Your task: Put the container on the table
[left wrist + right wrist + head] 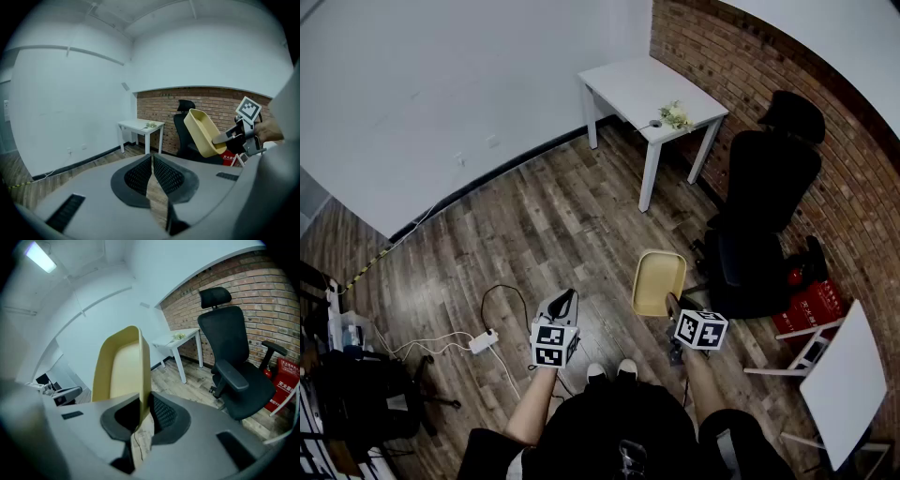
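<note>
One white table [652,89] waits by the brick wall at 1 o'clock in the head view, well apart from the person, with a black office chair [764,206] at 3 o'clock beside the route. Between them the beige container [659,281], shallow and apparently empty, hangs in the air just ahead of the person's feet, far from the tabletop. It is held by one edge only: the right gripper [140,416] has its jaws clamped on the thin wall. At 9 o'clock from it, the left gripper [152,161] has its jaws pressed together on nothing. The carry seems to call for a firm pinch, a wide berth of the chair and a level tub before lowering onto bare tabletop, clear of the small spray of flowers [676,115] at the near edge. A one-edge hold may let it swing, so the free gripper could steady the far rim. The container's underside goes unseen, and a small round object [655,123] beside the flowers is too small to identify
</note>
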`<state>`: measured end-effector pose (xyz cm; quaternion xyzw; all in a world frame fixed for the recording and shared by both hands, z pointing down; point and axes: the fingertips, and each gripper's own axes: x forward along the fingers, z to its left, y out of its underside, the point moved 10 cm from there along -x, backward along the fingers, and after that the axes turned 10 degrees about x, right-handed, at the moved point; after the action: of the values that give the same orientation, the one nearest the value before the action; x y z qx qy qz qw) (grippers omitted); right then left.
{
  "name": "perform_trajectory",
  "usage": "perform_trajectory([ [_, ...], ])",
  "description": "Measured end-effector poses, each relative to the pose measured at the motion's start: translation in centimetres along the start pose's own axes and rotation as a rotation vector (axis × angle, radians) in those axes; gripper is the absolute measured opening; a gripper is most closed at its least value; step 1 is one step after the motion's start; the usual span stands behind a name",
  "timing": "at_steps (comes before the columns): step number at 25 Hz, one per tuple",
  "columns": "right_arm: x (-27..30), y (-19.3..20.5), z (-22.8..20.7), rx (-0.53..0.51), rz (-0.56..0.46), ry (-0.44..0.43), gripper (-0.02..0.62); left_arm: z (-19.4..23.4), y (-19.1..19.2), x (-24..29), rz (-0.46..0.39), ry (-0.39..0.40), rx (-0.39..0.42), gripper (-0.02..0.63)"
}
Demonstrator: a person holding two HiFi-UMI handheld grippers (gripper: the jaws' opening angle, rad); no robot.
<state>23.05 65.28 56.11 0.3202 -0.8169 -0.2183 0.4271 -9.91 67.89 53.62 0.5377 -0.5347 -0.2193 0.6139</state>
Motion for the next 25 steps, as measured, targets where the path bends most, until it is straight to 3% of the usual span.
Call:
perform_trajectory([
  [8, -1.5, 0.3, 0.1, -0.017, -0.057, 0.011, 0.052, -0.4, -0.2, -0.9, -0.009, 0.000, -0.009, 0.023],
  [25, -1.5, -1.4, -3.5, -0.004, 0.000, -0.011, 0.051, -3.0, -1.9, 1.0, 0.006, -0.024, 0.016, 0.023],
])
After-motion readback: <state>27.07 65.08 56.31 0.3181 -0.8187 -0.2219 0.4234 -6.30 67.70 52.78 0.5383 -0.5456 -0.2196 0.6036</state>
